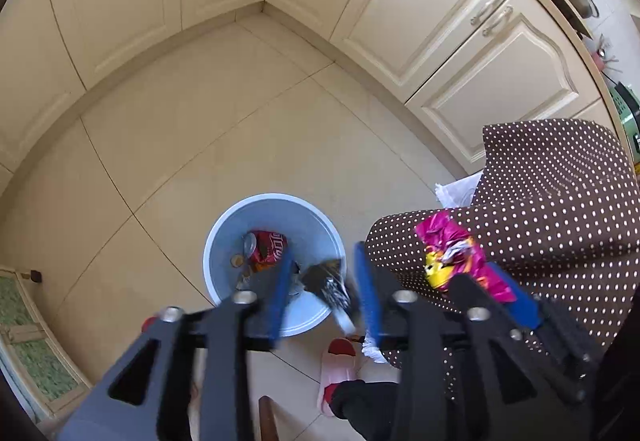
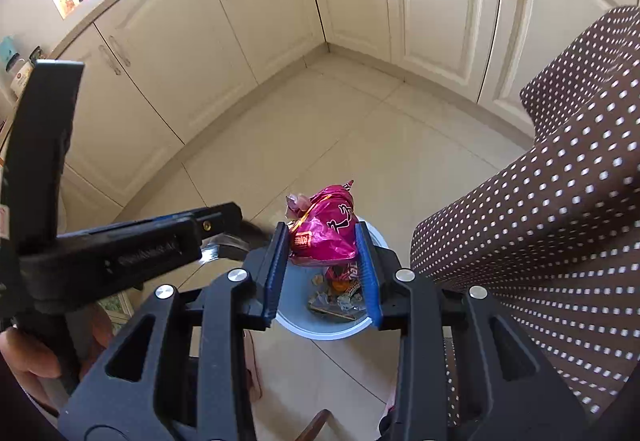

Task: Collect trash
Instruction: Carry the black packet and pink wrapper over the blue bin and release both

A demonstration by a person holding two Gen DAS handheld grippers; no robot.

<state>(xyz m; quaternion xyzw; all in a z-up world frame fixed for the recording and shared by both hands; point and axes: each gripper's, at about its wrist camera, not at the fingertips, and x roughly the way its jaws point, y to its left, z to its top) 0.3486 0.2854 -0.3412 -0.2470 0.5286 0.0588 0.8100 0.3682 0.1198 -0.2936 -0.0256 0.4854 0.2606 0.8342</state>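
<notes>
A round pale-blue bin stands on the tiled floor with a crushed red can and scraps inside. My left gripper hangs over its near rim, jaws open. A blurred dark and silver wrapper sits loose between the blue pads, which do not press on it. My right gripper is shut on a crumpled pink snack bag, held right above the bin. The left wrist view shows that bag to the right of the bin. In the right wrist view the left gripper reaches in from the left.
Cream cabinets line the far walls and meet in a corner. A brown polka-dot cloth fills the right side close to the bin. A pink and red slipper is on the floor near it, a green mat at left.
</notes>
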